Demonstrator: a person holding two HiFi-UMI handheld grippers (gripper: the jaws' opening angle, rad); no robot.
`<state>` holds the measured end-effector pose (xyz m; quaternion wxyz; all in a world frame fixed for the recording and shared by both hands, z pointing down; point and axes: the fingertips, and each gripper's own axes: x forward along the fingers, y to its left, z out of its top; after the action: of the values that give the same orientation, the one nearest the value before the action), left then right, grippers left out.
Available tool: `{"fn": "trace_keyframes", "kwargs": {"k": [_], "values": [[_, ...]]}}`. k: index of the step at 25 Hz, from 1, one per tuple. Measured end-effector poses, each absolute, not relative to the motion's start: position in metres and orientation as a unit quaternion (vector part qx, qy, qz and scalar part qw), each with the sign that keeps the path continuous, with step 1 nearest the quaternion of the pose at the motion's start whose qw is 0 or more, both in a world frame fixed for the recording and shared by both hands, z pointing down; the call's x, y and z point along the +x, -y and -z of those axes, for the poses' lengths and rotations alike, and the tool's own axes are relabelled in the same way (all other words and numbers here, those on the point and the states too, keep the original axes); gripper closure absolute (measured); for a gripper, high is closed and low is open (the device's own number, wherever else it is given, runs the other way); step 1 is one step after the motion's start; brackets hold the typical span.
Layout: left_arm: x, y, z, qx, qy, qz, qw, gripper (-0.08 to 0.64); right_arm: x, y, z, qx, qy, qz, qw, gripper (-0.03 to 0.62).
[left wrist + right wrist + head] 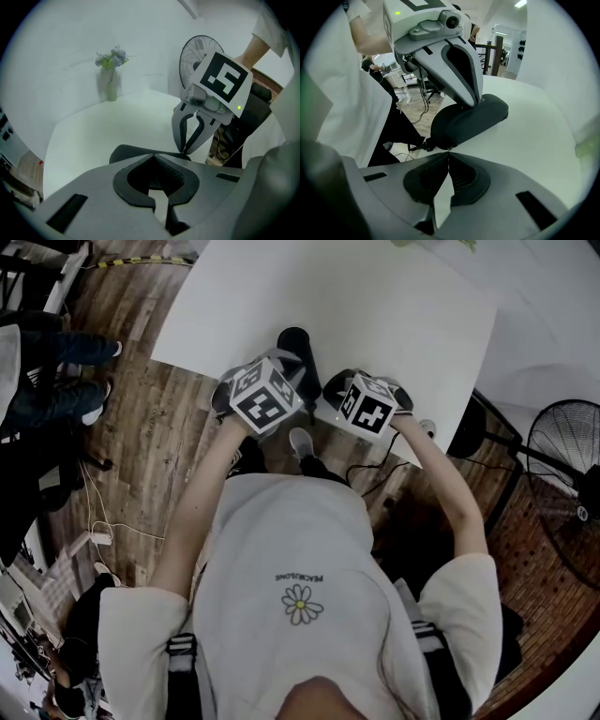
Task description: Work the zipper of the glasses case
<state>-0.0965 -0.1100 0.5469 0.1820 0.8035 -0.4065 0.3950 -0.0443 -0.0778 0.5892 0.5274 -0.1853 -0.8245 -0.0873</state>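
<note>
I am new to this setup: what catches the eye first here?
A black case lies at the near edge of the white table. The left tool grips it from above, while the right tool pinches the zipper pull at its end.

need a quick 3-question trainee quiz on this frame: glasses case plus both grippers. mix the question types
1. True or false: the glasses case lies on the white table.
2. What is the right gripper shut on? A) the zipper pull at the case's end; B) the middle of the case; C) nothing.
3. Fill in: the ___ gripper comes down on the case from above, near the end away from the pull.

Key
1. True.
2. A.
3. Left: the left gripper has its tips together on the case.
</note>
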Motion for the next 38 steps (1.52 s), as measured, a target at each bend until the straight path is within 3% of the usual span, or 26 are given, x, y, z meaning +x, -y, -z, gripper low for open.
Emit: {"fn": "trace_keyframes", "kwargs": {"k": [10, 21, 31, 38], "values": [[-0.096, 0.107, -0.548, 0.810, 0.403, -0.390, 0.172, 0.546, -0.044, 0.070, -0.592, -0.158, 0.836, 0.103, 0.516, 0.584], [-0.101, 0.102, -0.546, 0.822, 0.383, -0.399, 0.138, 0.546, -0.051, 0.043, -0.598, -0.059, 0.810, 0.141, 0.565, 0.584], [-0.087, 0.125, -0.530, 0.835, 0.324, -0.444, 0.026, 0.546, 0.001, 0.133, -0.586, 0.074, 0.762, 0.200, 0.611, 0.584], [-0.054, 0.124, -0.545, 0.821, 0.251, -0.512, 0.036, 0.546, 0.029, 0.137, -0.586, 0.110, 0.777, 0.148, 0.602, 0.584]]}}
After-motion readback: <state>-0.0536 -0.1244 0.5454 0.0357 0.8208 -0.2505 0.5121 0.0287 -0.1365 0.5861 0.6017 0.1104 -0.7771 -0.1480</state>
